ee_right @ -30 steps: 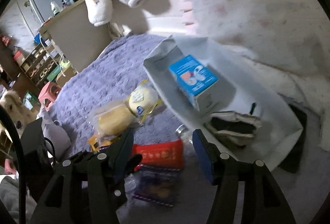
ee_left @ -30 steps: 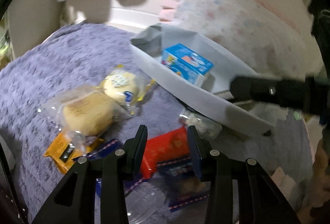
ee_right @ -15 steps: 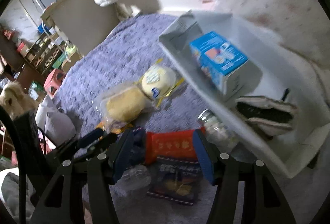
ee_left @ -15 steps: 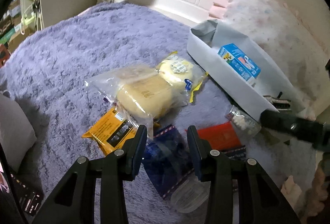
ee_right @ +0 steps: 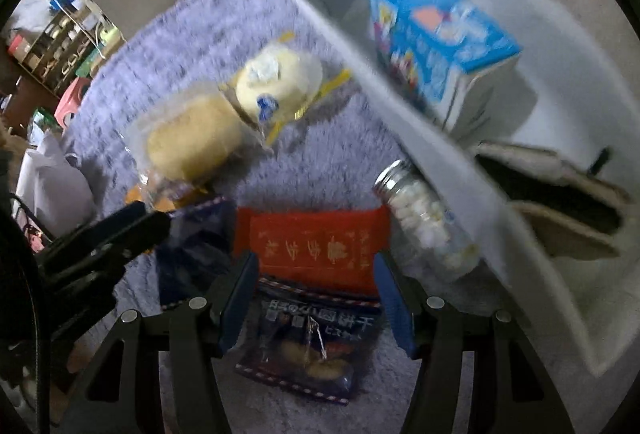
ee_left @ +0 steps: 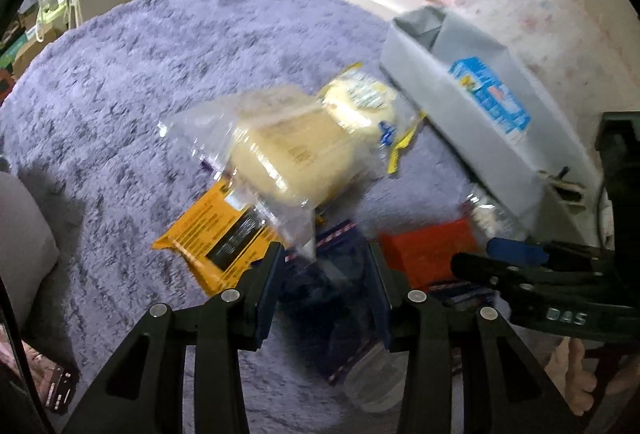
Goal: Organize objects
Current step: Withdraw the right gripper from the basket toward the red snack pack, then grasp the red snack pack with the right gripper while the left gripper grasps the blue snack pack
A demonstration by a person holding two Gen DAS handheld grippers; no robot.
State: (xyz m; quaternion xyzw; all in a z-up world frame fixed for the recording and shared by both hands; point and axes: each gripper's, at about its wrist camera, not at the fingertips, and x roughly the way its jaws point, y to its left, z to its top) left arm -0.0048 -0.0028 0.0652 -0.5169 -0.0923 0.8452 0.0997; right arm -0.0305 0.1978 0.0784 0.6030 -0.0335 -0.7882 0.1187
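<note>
- Left gripper (ee_left: pixel 326 278): jaws partly apart, nothing between the pads. It points down at a dark blue snack packet (ee_left: pixel 332 298) lying on the purple fleece blanket (ee_left: pixel 160 74); whether the pads touch the packet cannot be told — the view is blurred.
- Right gripper (ee_right: pixel 316 294): jaws at a middling spread, holding nothing. Its fingertips frame the near edge of a red packet (ee_right: pixel 316 246) and the top of a second dark blue biscuit packet (ee_right: pixel 304 346), which lies flat between the fingers.
- Red packet: flat on the blanket, overlapping the upper edge of the biscuit packet.
- Small clear jar (ee_right: pixel 424 222) with a silver cap and white pellets inside: on its side, pressed against the outer wall of the grey fabric bin (ee_right: pixel 400 102).
- Grey bin: holds a blue carton (ee_right: pixel 436 42) lying tilted and, nearer the camera, a dark item with beige trim (ee_right: pixel 560 202); what it is cannot be told.
- Two wrapped buns: a larger one in clear wrap (ee_left: pixel 288 150) and a smaller round one with yellow trim (ee_left: pixel 360 102), touching each other, left of the bin.
- Orange-yellow packet (ee_left: pixel 216 238): partly under the larger bun's wrapper, just beside the left gripper's left finger.
- In the left wrist view the right gripper enters from the right edge, close to the red packet.
</note>
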